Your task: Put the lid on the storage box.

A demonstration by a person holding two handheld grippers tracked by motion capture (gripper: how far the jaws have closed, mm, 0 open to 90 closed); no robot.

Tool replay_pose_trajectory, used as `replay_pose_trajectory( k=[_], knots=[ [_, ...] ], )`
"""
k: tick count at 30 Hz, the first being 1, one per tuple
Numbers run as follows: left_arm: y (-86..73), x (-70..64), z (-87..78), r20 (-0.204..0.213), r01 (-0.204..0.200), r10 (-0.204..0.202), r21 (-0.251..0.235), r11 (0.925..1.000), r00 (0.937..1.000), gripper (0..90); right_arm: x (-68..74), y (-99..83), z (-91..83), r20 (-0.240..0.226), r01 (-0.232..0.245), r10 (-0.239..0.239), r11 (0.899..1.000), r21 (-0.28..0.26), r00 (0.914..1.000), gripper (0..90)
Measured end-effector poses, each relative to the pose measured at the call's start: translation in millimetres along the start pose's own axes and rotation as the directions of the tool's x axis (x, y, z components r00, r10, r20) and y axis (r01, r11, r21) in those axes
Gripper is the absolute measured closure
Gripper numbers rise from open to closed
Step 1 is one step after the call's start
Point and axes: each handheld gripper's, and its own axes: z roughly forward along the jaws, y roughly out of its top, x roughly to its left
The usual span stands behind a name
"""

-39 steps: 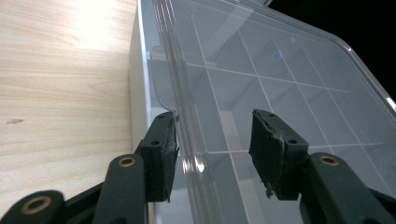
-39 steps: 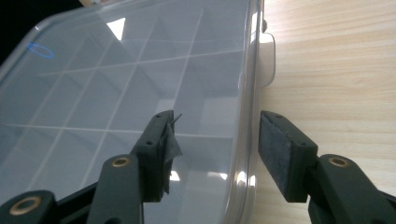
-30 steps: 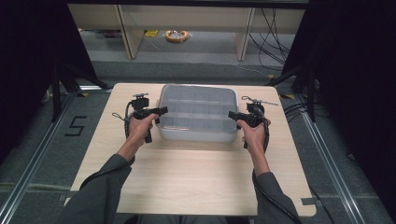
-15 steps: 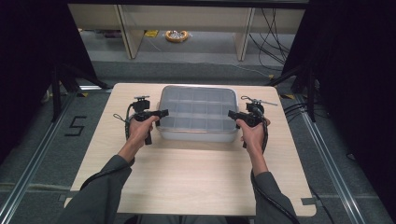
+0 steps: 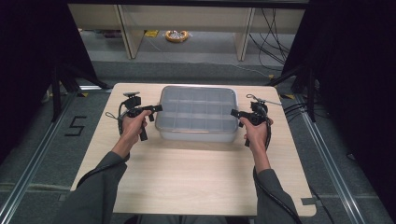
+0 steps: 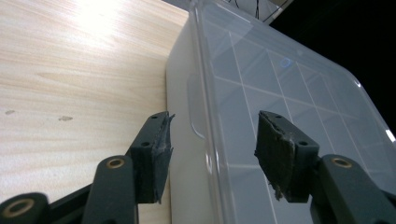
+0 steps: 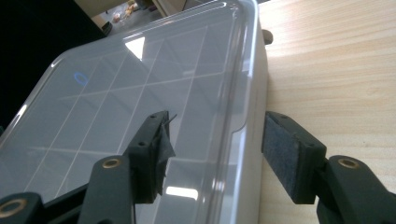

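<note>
a: what is seen at the left side of the table (image 5: pixel 187 186)?

b: the left gripper (image 5: pixel 158 108) is held level at the left end of the clear compartment box (image 5: pixel 196 114). in the left gripper view its jaws are spread wide, one over the lid (image 6: pixel 289 102) and one outside the box wall, so the lid's rim is straddled with a gap left on both sides. nothing is clamped.

a: how much room is left there?

b: a broad strip of bare wood is left between the box and the table's left edge, and the whole near half of the tabletop is unoccupied apart from the forearms.

a: where is the box placed?

b: it is set in the far middle of the table, lid on, its far side close to the far edge. the divider grid can be made out through the lid.

a: and the right side?

b: the right gripper (image 5: pixel 235 113) is mirrored at the right end. in the right gripper view its jaws are likewise parted around the lid's rim (image 7: pixel 243 93), and no contact can be confirmed. bare wood is left out to the right edge too.

a: what has changed since a second ago?

b: very little. the box is found in the same place, and both grippers are kept at its ends in much the same pose.
</note>
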Motion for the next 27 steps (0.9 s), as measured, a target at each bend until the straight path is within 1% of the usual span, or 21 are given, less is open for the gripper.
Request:
replay_pose_trajectory(
  k=[3, 4, 5, 6, 7, 8, 10, 12, 13, 14, 15, 16, 17, 19, 20, 21, 22, 23, 25, 26, 27],
  knots=[
    [1.8, -2.0, 6.6, 0.003, 0.004, -0.004, 0.017, 0.9999, 1.0000, 46.2, -2.3, 2.1, 3.4, -0.025, -0.013, 0.013, 1.000, 0.003, 0.9996, 43.2],
    [1.9, -3.6, 8.8, 0.006, 0.001, -0.002, 0.024, 0.9997, 1.0000, 46.7, 8.0, 2.7, 0.6, -0.030, -0.152, 0.153, 0.988, 0.042, 0.9877, 43.2],
    [1.9, -5.3, 11.2, 0.007, -0.002, 0.002, 0.025, 0.9997, 1.0000, 47.2, 6.0, 3.5, 2.8, -0.027, -0.131, 0.132, 0.990, 0.045, 0.9908, 43.1],
    [1.9, -5.3, 11.2, 0.007, -0.002, 0.002, 0.025, 0.9997, 1.0000, 48.1, 6.0, 3.5, 2.8, -0.027, -0.131, 0.132, 0.990, 0.045, 0.9908, 43.1],
    [1.9, -7.1, 13.4, 0.004, -0.001, 0.001, 0.029, 0.9996, 1.0000, 48.4, -0.5, 5.4, 7.7, -0.033, -0.076, 0.077, 0.997, 0.015, 0.9965, 43.7],
    [1.4, -9.1, 15.4, -0.004, -0.005, 0.005, 0.028, 0.9996, 1.0000, 49.6, 2.5, 6.2, 6.9, -0.025, -0.135, 0.136, 0.990, 0.047, 0.9904, 44.0],
    [0.8, -10.8, 16.2, -0.009, -0.012, 0.012, 0.017, 0.9998, 0.9999, 50.7, -1.5, 7.5, 9.7, -0.055, -0.133, 0.135, 0.990, 0.041, 0.9893, 44.8],
    [1.4, -11.2, 15.7, -0.010, -0.008, 0.009, 0.022, 0.9997, 0.9999, 51.1, -1.0, 8.2, 11.6, -0.062, -0.157, 0.160, 0.986, 0.050, 0.9852, 45.5],
    [1.4, -11.4, 15.7, -0.012, -0.005, 0.005, 0.021, 0.9998, 0.9999, 51.4, -0.7, 8.3, 12.4, -0.066, -0.155, 0.158, 0.987, 0.050, 0.9853, 45.8],
    [1.5, -11.4, 15.5, -0.011, -0.002, 0.002, 0.022, 0.9997, 0.9999, 51.5, -0.3, 8.4, 14.0, -0.056, -0.164, 0.167, 0.985, 0.053, 0.9843, 46.5],
    [1.4, -11.3, 15.4, -0.014, -0.004, 0.004, 0.022, 0.9997, 0.9999, 51.9, -6.9, 8.9, 16.9, -0.053, -0.087, 0.088, 0.996, 0.021, 0.9948, 46.9],
    [1.1, -11.3, 15.5, -0.016, -0.005, 0.005, 0.023, 0.9997, 0.9999, 52.6, -2.8, 8.9, 16.0, -0.061, -0.151, 0.153, 0.988, 0.033, 0.9864, 46.9],
    [1.0, -11.3, 15.4, -0.017, -0.008, 0.008, 0.024, 0.9997, 0.9998, 53.1, -2.4, 9.4, 15.4, -0.062, -0.169, 0.172, 0.984, 0.046, 0.9832, 47.2],
    [1.0, -11.4, 15.4, -0.019, -0.010, 0.011, 0.023, 0.9997, 0.9998, 53.9, -3.1, 9.7, 15.4, -0.063, -0.183, 0.185, 0.982, 0.043, 0.9808, 47.3],
    [0.8, -11.5, 15.4, -0.020, -0.012, 0.013, 0.020, 0.9997, 0.9997, 55.0, -9.3, 9.8, 17.4, -0.069, -0.118, 0.119, 0.993, 0.014, 0.9905, 47.3],
    [0.5, -10.9, 15.4, -0.017, -0.010, 0.011, 0.027, 0.9996, 0.9998, 55.6, -7.6, 9.1, 15.2, -0.086, -0.172, 0.174, 0.985, 0.030, 0.9811, 47.3],
    [-0.4, -11.2, 16.4, -0.008, 0.004, -0.004, 0.029, 0.9996, 1.0000, 56.1, -9.4, 8.7, 14.2, -0.094, -0.192, 0.195, 0.981, 0.035, 0.9764, 47.3],
    [-1.3, -11.4, 17.3, -0.002, -0.002, 0.002, 0.042, 0.9991, 1.0000, 56.7, -10.9, 8.6, 14.3, -0.102, -0.212, 0.214, 0.977, 0.029, 0.9715, 47.4],
    [-2.4, -13.4, 18.1, -0.018, -0.014, 0.014, 0.032, 0.9994, 0.9997, 55.3, -15.5, 7.3, 14.4, -0.117, -0.221, 0.222, 0.975, 0.026, 0.9680, 52.4],
    [-2.1, -14.0, 18.0, -0.023, 0.002, -0.001, 0.032, 0.9995, 0.9997, 56.0, -15.7, 6.3, 15.0, -0.121, -0.234, 0.234, 0.972, 0.020, 0.9646, 53.8],
    [-1.0, -14.2, 18.5, -0.023, 0.004, -0.004, 0.031, 0.9995, 0.9997, 56.4, -16.5, 5.6, 15.0, -0.109, -0.207, 0.207, 0.978, 0.015, 0.9722, 53.9]
  ],
)
